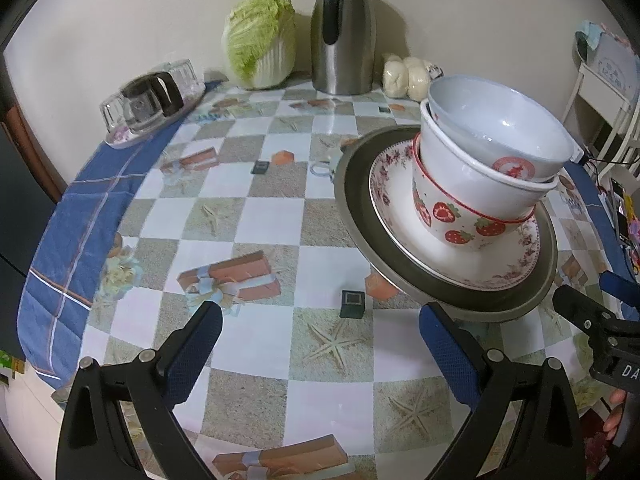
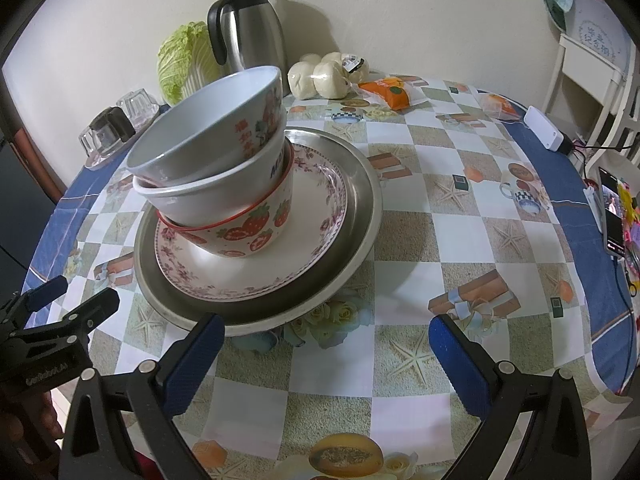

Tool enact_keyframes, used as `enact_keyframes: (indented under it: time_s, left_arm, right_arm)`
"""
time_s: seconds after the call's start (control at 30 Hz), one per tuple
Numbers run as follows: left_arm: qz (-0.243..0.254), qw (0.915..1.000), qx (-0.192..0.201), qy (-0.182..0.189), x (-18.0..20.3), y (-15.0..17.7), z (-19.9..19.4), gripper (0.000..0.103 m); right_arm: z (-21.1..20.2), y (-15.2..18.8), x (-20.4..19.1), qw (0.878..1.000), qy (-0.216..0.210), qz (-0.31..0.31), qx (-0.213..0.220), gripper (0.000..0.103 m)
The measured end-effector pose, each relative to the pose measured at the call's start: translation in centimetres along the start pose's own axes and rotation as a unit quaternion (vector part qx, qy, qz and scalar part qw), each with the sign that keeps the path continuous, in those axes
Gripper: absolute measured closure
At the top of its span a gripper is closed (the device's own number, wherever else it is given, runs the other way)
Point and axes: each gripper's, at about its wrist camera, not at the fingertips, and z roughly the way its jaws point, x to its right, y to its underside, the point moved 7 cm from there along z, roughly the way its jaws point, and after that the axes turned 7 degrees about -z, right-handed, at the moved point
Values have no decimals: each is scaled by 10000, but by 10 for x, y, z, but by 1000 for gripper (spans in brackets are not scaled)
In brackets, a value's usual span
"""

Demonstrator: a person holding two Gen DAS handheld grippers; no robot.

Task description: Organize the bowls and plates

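A stack stands on the checked tablecloth: a steel plate [image 1: 360, 200] [image 2: 362, 216] at the bottom, a floral plate [image 1: 394, 216] [image 2: 256, 272] on it, then a strawberry bowl [image 1: 452, 216] [image 2: 256, 232], a white bowl [image 1: 472, 172] [image 2: 224, 196] and a grey-white bowl [image 1: 496, 124] [image 2: 208, 132] nested on top, tilted. My left gripper [image 1: 320, 320] is open and empty, left of the stack's near rim. My right gripper [image 2: 326, 332] is open and empty, its left finger [image 2: 196, 356] at the steel plate's near rim. Each gripper shows at the edge of the other's view.
At the back by the wall stand a napa cabbage [image 1: 260, 40], a steel thermos jug [image 1: 342, 32] and bagged buns [image 2: 320, 74]. Upturned glasses on a tray [image 1: 152, 100] sit back left. Snack packets [image 2: 390, 92], a white box [image 2: 546, 130] and a phone [image 2: 612, 212] lie at the right edge.
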Motion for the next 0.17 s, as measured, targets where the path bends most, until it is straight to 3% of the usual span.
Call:
enact_keyframes:
  time_s: [0.17]
  left_arm:
    - [-110,9999,13,107,-1,-3,-1,4]
  right_arm:
    - [0,0,0,10000,-1,5,-6,0]
